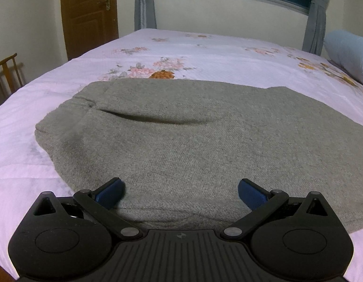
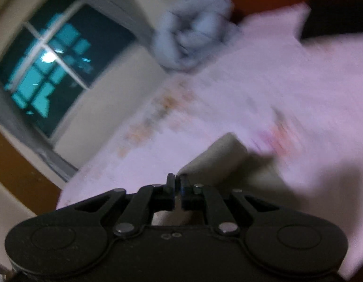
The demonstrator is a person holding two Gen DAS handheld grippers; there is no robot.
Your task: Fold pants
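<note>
The gray pants (image 1: 193,141) are lying folded across the frame's middle on the floral bedspread (image 1: 205,54), the left gripper (image 1: 181,191) hovering wide open and empty over their near edge, apparently ready to pinch it, while the right gripper (image 2: 177,183), in a blurred view, is showing jaws nearly closed beside a pale fabric corner (image 2: 219,157), grasp uncertain.

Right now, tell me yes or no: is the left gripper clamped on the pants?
No: the left gripper is wide open, its blue fingertips spread apart just above the gray pants on the bed.
</note>
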